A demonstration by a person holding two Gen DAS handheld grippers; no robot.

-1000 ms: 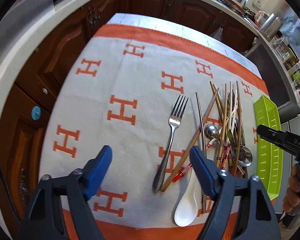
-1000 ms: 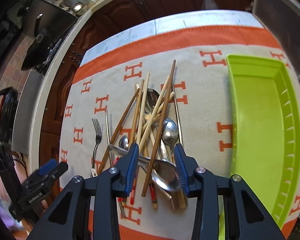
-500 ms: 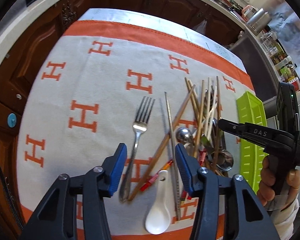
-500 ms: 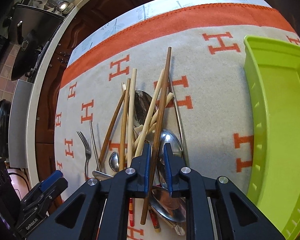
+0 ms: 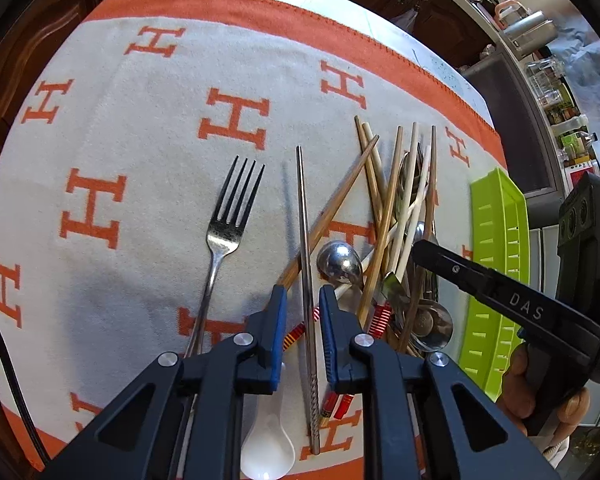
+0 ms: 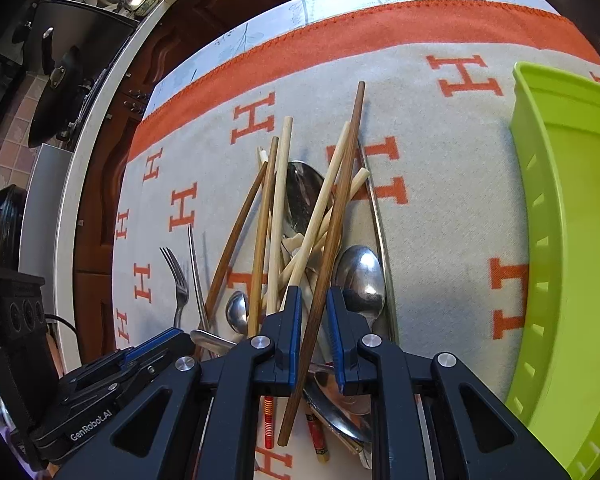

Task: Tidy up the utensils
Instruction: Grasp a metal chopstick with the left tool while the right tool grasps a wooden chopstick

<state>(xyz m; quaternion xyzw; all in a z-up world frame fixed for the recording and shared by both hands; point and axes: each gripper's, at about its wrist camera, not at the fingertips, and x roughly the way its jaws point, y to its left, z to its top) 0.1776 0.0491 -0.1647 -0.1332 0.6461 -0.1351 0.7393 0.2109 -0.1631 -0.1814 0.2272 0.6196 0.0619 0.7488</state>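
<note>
**Steel and wood between narrowed jaws**

Steel first, in the left wrist view: the left gripper [image 5: 303, 300] has just been closing, and its blue pads now stand narrow around a slim metal chopstick [image 5: 306, 240] with a twisted, ridged near end. Whether the pads press it, I cannot tell. Left of it lies a fork [image 5: 224, 236], tines pointing far; a glossy white ceramic spoon [image 5: 267, 446] lies at the near edge. To the right sits a tangled pile of wooden chopsticks [image 5: 388, 208] and steel spoons on a cream blanket [image 5: 140, 168] with orange H letters. A lime plastic tray [image 5: 496, 264], slotted along its wall, lies at far right.

From the right wrist view, the right gripper [image 6: 314, 308] is clamped narrow on a dark brown wooden chopstick [image 6: 332, 240], which runs slantwise across the pile. A polished spoon bowl [image 6: 362, 276] lies just right of the pads. The tray [image 6: 568, 240] is at right, apart from the pile.
</note>
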